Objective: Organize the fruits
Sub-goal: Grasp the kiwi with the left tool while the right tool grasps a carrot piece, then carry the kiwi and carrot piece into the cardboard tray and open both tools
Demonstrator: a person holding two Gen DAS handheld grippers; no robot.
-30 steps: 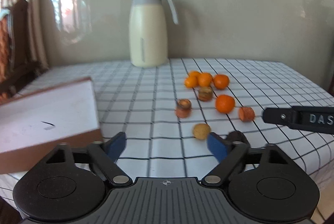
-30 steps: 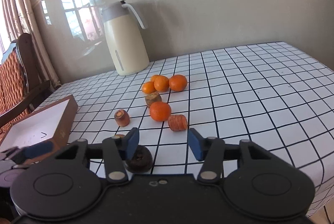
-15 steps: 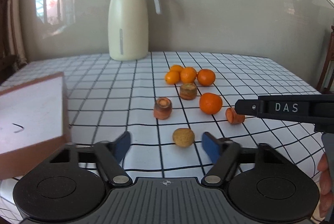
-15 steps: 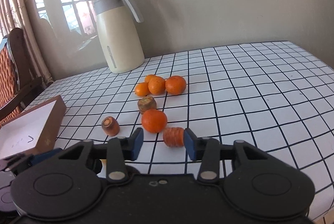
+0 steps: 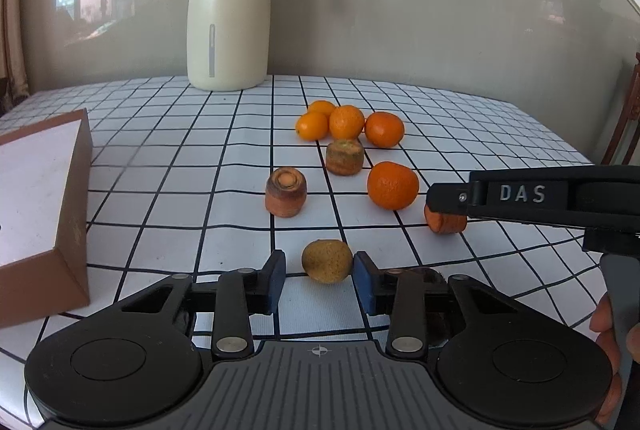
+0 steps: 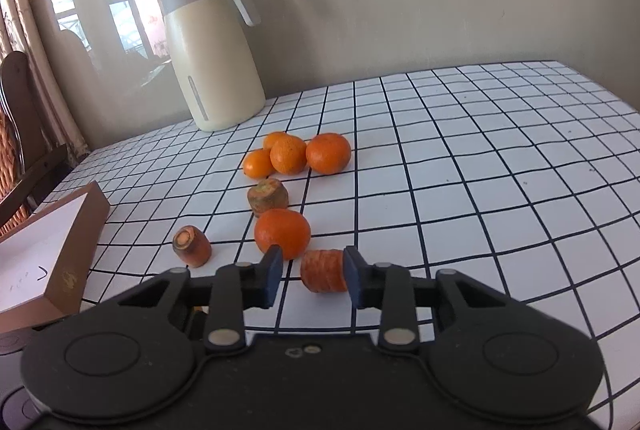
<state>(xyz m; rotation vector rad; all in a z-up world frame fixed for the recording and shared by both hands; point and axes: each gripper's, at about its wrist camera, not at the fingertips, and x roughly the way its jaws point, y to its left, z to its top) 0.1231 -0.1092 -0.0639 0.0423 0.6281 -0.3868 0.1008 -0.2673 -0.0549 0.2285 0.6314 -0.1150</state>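
Observation:
My left gripper is open around a small yellow-brown fruit on the checked tablecloth; the right pad touches it, the left stands off. My right gripper is open around an orange carrot chunk, which also shows under its finger in the left wrist view. A single orange lies just beyond. Several oranges cluster farther back. Two more carrot chunks lie left of centre.
A brown box with a white top sits at the left table edge. A cream thermos jug stands at the back by the wall. A wooden chair is at the far left. A dark object lies behind my left gripper's right finger.
Both grippers moved forward and narrowed. The left now brackets the yellow-brown fruit. The right now brackets the carrot chunk.

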